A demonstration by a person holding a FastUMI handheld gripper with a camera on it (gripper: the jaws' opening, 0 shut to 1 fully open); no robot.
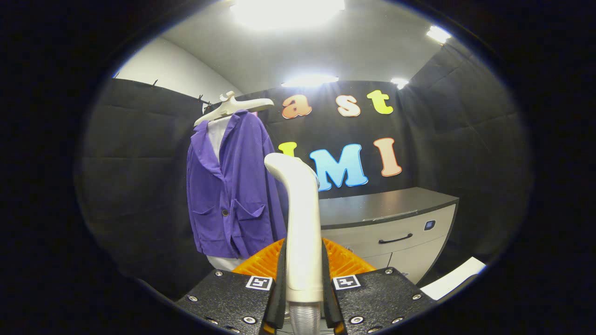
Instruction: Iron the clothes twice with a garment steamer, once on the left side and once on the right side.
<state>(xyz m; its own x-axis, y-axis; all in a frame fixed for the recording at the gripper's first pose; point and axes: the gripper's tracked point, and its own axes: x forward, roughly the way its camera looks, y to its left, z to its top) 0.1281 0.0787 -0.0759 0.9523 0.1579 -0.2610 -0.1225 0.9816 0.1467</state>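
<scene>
Gripping the steamer (302, 223) by its pale handle, the gripper (303, 284) has both fingers pressed against the handle's sides, so the tool is firmly clamped between them. The handle rises straight up from between the fingers and curves at its top toward the jacket (233, 186). A ribbed hose end shows just below the handle, under the fingers.

The jacket, purple and worn over a white garment, hangs on a pale hanger (233, 106) against the booth's dark wall, beyond the fingers and to the left of the steamer. It hangs straight, its front panels closed at a button, two patch pockets low on the front. The steamer head is apart from the cloth; from this view it looks well short of touching it, though the fisheye makes the gap hard to judge.

To the right, beyond the fingers, stands a cabinet (396, 228) with a dark top and a drawer with a dark handle.

As for progress, the pickup appears done: the steamer is in hand and raised. Neither pass can be confirmed from this picture; no steam shows, and the cloth gives no sign of being treated or not. The likely reading is that the head has yet to reach the jacket, leaving the left-side stroke and the right-side stroke both to do.
</scene>
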